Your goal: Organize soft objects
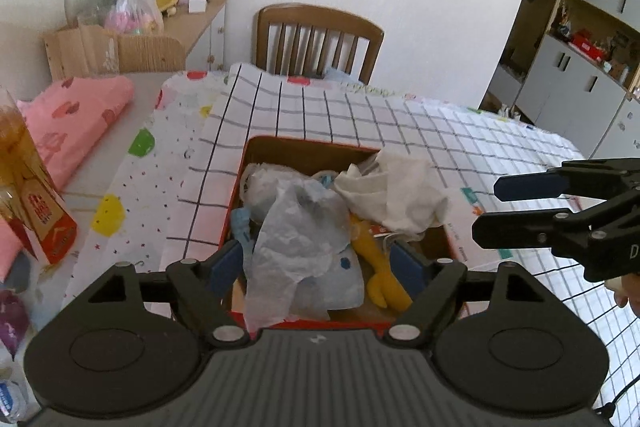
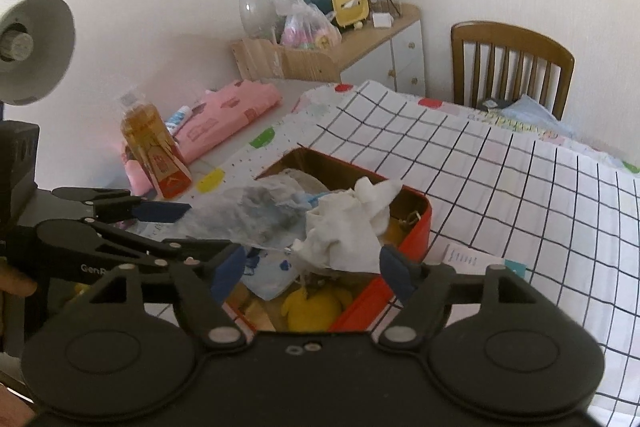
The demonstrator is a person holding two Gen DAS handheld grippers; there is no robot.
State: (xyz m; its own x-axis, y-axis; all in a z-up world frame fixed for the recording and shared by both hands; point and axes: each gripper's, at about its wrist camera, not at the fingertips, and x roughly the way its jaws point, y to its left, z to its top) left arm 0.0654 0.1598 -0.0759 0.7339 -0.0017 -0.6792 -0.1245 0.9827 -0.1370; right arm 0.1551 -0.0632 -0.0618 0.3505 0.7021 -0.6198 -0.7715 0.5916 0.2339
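Beneath crumpled bags (image 1: 296,239), half-hidden yellow plush toy (image 1: 378,267).

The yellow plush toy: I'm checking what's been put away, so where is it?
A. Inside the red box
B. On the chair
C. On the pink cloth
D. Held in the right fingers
A: the yellow plush toy lies inside the red box, beside the crumpled white cloth.
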